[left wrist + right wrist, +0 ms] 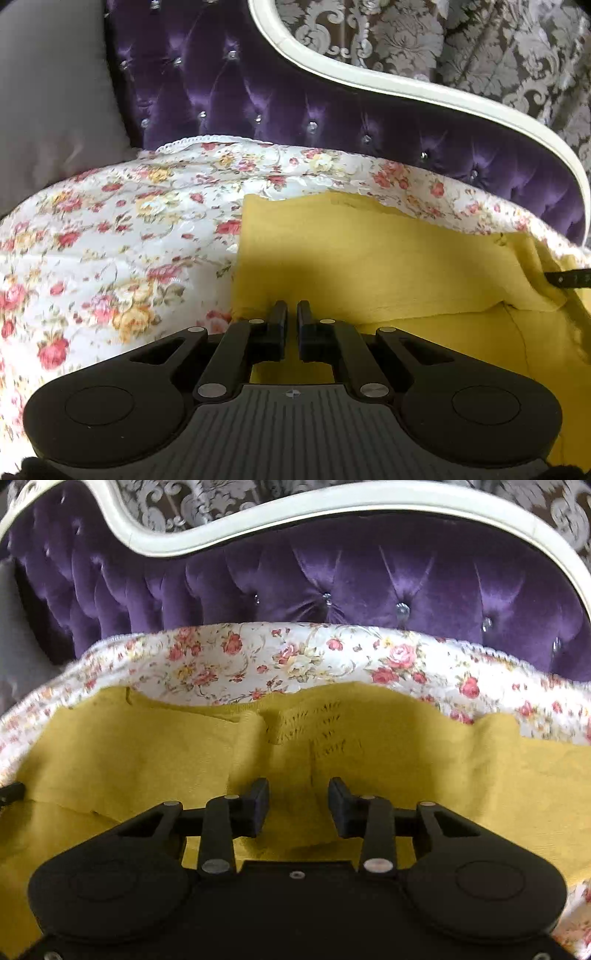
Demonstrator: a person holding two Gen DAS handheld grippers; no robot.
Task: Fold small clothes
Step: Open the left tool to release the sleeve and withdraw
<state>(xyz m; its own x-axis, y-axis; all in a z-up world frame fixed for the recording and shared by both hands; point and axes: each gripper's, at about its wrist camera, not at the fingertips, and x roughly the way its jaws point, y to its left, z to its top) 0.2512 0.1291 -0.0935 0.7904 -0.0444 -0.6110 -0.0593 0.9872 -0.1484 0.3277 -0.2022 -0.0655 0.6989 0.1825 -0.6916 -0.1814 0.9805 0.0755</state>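
Note:
A mustard-yellow knit garment [388,258] lies on a floral bedspread [110,240]. A flap of it is folded over, with a fold edge near its right side. My left gripper [291,310] sits at the garment's near left corner, its jaws almost together with a thin gap, and I cannot see cloth between them. In the right wrist view the same garment [147,753] fills the middle, with small stitched marks near its far edge. My right gripper [298,788] is open above the cloth and holds nothing. The right gripper's tip shows in the left wrist view [569,278] at the far right.
A purple tufted headboard [258,92] with a white curved frame [406,88] stands right behind the bedspread [295,657]. A grey pillow [55,103] rests at the far left. Patterned damask wallpaper [480,44] is behind.

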